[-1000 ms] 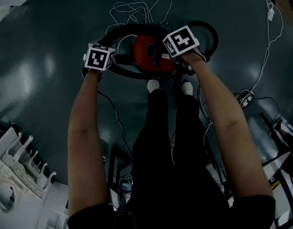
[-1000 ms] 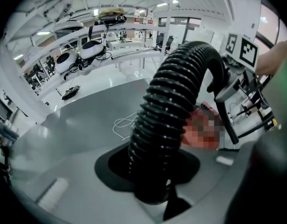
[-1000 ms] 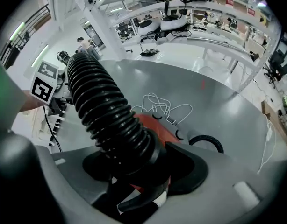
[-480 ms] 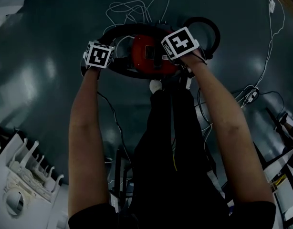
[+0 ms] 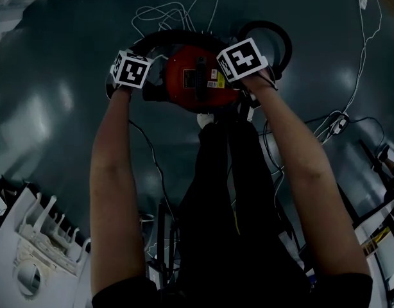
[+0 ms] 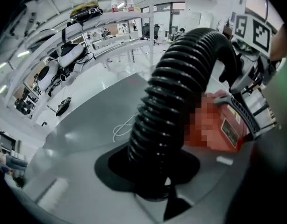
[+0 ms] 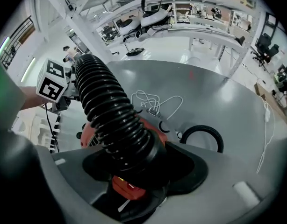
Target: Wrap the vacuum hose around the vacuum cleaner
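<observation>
Hose (image 5: 165, 37), black and ribbed, arcs over the far side of the red vacuum cleaner (image 5: 197, 79), which sits on the dark grey floor (image 5: 68, 56) just ahead of the person's feet; another stretch of it curls in a ring on the floor to the right of the cleaner. The left gripper (image 6: 157, 176) is at the cleaner's left side, and its own view shows its jaws drawn fairly narrow and clamped on the ribbed part of the hose, which rises from them and bends over toward the red body. The right gripper (image 7: 143, 171) is at the cleaner's right side, jaws set wide and closed round the thick smooth cuff of the hose, with the red body directly beneath. Each gripper's marker cube shows in the other's view, so the two face each other across the cleaner. A thin white cord (image 7: 155, 107) lies in loose loops on the floor beyond it.
</observation>
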`<state>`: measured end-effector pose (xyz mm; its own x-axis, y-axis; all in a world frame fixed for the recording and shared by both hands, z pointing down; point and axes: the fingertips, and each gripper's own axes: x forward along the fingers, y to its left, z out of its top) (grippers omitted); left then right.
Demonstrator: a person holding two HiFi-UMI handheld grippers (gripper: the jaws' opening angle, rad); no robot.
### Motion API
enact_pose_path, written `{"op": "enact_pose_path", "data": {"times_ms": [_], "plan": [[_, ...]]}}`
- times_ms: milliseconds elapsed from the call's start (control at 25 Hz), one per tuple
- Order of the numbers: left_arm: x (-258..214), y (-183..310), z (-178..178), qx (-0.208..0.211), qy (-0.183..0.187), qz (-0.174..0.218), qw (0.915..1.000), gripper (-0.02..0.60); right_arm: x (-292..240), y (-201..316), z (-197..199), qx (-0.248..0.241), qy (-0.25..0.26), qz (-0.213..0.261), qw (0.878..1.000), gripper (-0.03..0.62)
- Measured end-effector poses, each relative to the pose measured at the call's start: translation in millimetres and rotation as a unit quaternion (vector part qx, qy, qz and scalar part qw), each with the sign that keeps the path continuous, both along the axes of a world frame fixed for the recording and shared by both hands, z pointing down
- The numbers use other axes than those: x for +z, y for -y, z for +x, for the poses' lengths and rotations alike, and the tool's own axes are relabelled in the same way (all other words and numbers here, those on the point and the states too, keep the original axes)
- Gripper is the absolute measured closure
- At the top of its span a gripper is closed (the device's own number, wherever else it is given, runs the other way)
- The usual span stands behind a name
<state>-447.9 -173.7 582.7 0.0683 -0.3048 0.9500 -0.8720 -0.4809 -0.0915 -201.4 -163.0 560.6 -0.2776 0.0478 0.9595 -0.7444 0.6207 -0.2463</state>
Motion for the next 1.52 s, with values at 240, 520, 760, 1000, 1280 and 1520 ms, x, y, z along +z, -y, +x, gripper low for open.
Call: {"op": "enact_pose_path", "data": {"times_ms": [240,520,760,1000,1280,1520], "plan": [[3.4,32.9,42.5,0.053,0.012,0.001,0.9985,0.437,16.0,-1.7,36.5,0.044,0.005,-0.022,0.999,0.299],[11.4,42.5,83.6,0.104,0.033,0.004,0.9940,0.437,31.4,-13.7,76.6,0.075,0.007,-0.033,0.997,0.299],[17.8,38.5,101.4,0.148,0.062,-0.006,0.9871,0.436,42.3,-27.6,95.4,0.090,0.016,-0.042,0.995,0.299],[25.0,40.4,119.7,0.190,0.095,-0.009,0.9771,0.437,57.1,-38.6,115.5,0.109,0.020,-0.054,0.992,0.299],[21.1,56.6,162.3,0.277,0.085,0.027,0.9567,0.425,70.7,-36.4,133.8,0.158,0.036,-0.065,0.985,0.299],[18.9,66.4,211.5,0.331,0.037,0.057,0.9411,0.394,81.0,-36.0,139.0,0.184,0.050,-0.079,0.978,0.298]]}}
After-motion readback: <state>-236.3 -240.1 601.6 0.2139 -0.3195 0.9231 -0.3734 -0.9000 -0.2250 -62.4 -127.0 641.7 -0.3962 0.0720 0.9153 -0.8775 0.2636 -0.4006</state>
